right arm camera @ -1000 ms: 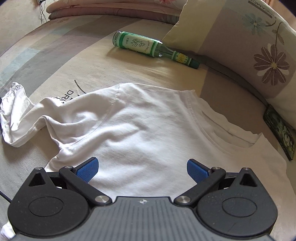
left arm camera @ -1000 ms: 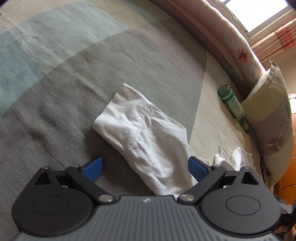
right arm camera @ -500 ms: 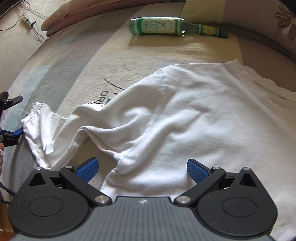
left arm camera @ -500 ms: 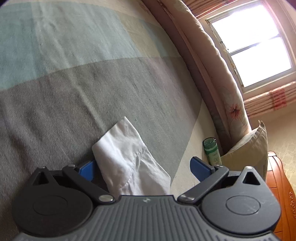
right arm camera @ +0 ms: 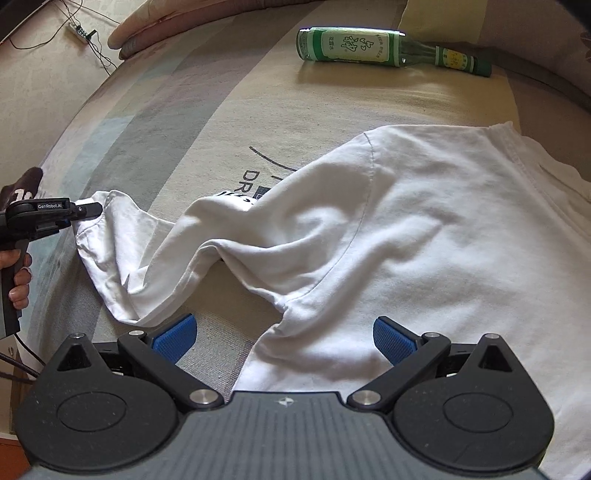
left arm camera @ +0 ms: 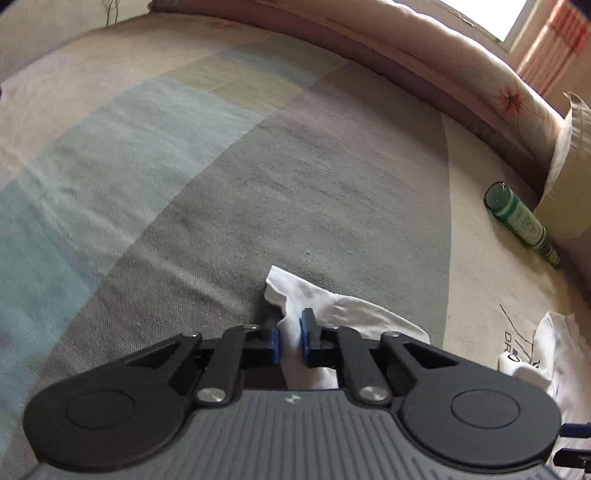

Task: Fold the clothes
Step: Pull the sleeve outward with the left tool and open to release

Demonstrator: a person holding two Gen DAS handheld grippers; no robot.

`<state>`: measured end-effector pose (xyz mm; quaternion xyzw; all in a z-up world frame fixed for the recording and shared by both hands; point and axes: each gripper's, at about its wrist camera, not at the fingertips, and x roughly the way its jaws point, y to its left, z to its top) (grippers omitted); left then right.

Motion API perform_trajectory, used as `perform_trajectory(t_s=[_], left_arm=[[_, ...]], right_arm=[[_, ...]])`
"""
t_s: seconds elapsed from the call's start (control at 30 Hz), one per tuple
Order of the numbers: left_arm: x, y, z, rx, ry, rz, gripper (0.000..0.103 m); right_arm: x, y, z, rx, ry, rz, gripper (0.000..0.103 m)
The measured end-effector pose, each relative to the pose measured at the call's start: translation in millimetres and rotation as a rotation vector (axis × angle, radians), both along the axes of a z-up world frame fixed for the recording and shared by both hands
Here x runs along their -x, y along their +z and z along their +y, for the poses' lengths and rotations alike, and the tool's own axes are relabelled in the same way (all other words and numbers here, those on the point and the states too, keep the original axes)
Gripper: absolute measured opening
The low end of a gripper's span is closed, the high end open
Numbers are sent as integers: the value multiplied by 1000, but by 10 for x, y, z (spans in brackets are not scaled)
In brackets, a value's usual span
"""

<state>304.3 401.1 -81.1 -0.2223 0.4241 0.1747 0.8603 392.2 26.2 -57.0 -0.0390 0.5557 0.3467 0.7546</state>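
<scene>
A white T-shirt (right arm camera: 424, 229) lies spread on the bed, its left sleeve (right arm camera: 118, 251) stretched out toward the left. My left gripper (left arm camera: 290, 338) is shut on the cuff of that sleeve (left arm camera: 295, 295); in the right wrist view the left gripper (right arm camera: 86, 210) pinches the sleeve's end, held by a hand (right arm camera: 18, 273). My right gripper (right arm camera: 283, 336) hangs open just above the shirt's side near the armpit, with nothing between its blue pads (right arm camera: 173, 338).
A green glass bottle (right arm camera: 388, 50) lies on the bed beyond the shirt, next to a floral pillow (left arm camera: 576, 184). The bed cover (left arm camera: 184, 166) has grey, teal and beige blocks. A rolled quilt (left arm camera: 424, 62) runs along the far edge. A power strip (right arm camera: 79, 31) lies on the floor.
My left gripper came down over the sleeve cuff and closed on it. The right gripper shifted left along the shirt toward the armpit and stayed open.
</scene>
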Motion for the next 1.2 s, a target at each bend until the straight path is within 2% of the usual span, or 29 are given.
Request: perform_trajectory(t_s=[0.53,0.73,0.77,0.8,0.97,1.0,1.07,1.2], left_arm=[[415,582,383,-135,211,-97,7],[654,441,404,-128,243,-38,7],[684,384,412,-122,251,-16,8],[712,324,423,-113,260,10,15],[919,218,535,-103,364,91,13],[921,233,526,-107,355,91,15],[901,266,492,-113,319,90,18],[625,322,249,-116,157,81,24]], right_arm=[[-125,81,-53,7,-9,-52,103],[-282,177,20,13,25,-104,103],[-332,205,53,18,46,-123,103],[-389,239,92,24,71,-146,103],[-683,414,330,62,220,-277,103],[-757,430,398,78,255,-300,103],[-905,463,534,109,323,-344,97],[-1143,364,868,150,432,-341,70]])
